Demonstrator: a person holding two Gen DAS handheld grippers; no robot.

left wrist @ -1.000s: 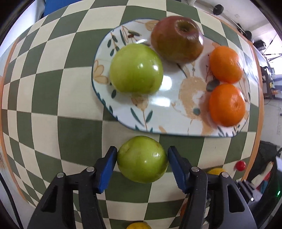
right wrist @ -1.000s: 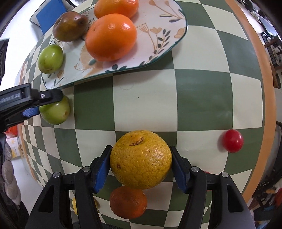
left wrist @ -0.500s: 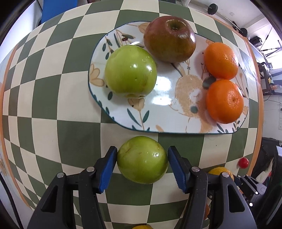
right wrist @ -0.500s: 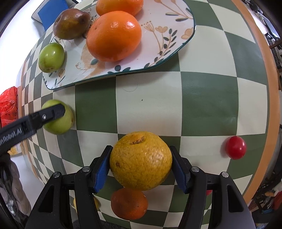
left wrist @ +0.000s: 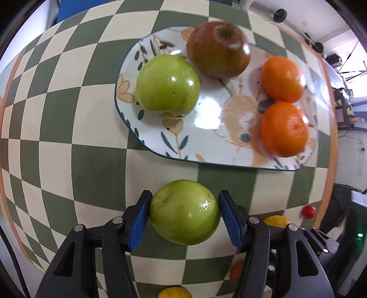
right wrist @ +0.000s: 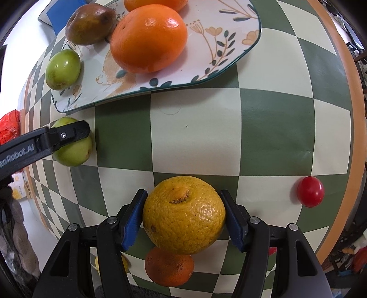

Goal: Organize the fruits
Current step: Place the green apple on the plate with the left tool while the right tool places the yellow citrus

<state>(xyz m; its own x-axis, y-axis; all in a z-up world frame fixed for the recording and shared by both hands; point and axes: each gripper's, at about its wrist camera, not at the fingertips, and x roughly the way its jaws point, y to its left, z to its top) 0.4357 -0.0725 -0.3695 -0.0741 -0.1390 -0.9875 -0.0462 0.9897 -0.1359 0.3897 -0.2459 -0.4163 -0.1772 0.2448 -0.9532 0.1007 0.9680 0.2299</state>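
My left gripper point(left wrist: 184, 212) is shut on a green apple point(left wrist: 184, 212), held just in front of the floral plate point(left wrist: 213, 110). The plate holds another green apple point(left wrist: 167, 86), a red-brown apple point(left wrist: 218, 49) and two oranges point(left wrist: 281, 79) point(left wrist: 283, 129). My right gripper point(right wrist: 183, 214) is shut on a yellow orange point(right wrist: 183, 214) above the checkered tablecloth. In the right wrist view the plate point(right wrist: 206, 59) lies ahead to the upper left, and the left gripper's finger point(right wrist: 62, 136) crosses its green apple point(right wrist: 73, 151).
A red cherry tomato point(right wrist: 309, 191) lies near the table's right edge. A small orange point(right wrist: 169, 267) and a yellow fruit point(right wrist: 125, 263) lie under my right gripper. The table's orange border point(right wrist: 353, 114) runs along the right. A blue item point(right wrist: 60, 13) lies beyond the plate.
My left gripper, with the green apple, has drawn closer to the plate and shifted left. My right gripper holds the yellow orange almost still.
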